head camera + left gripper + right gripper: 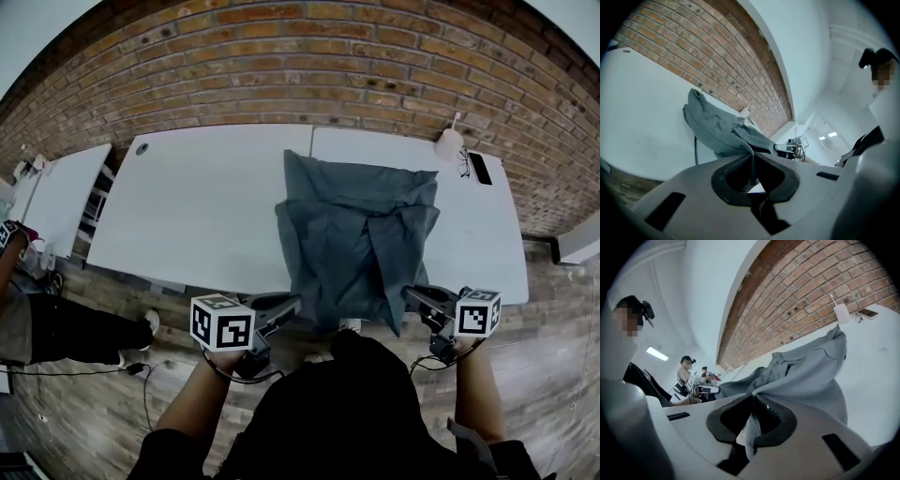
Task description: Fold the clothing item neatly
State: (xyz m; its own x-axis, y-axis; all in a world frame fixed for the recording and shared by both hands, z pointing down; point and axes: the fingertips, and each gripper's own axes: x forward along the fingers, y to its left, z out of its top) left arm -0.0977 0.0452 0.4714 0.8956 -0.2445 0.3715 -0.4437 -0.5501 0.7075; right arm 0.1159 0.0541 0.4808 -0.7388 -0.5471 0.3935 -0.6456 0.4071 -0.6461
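- Grey clothing item (pixel 356 234) flat on white worktop (pixel 206 206). Long axis runs away from person toward brick wall (pixel 309 56); near hem at, partly over, near edge.
- Left gripper (pixel 286 306) at near-left corner of hem, right gripper (pixel 414 298) at near-right corner. Both equally close; cloth lies ahead of both.
- Left fingers (pixel 718 187): almost closed, thin fold of grey fabric pinched between.
- Right fingers (pixel 785 425): same, nearly shut on fabric edge, tail of cloth hanging through.
- Judgement: next move likely carries near hem forward, along long axis.
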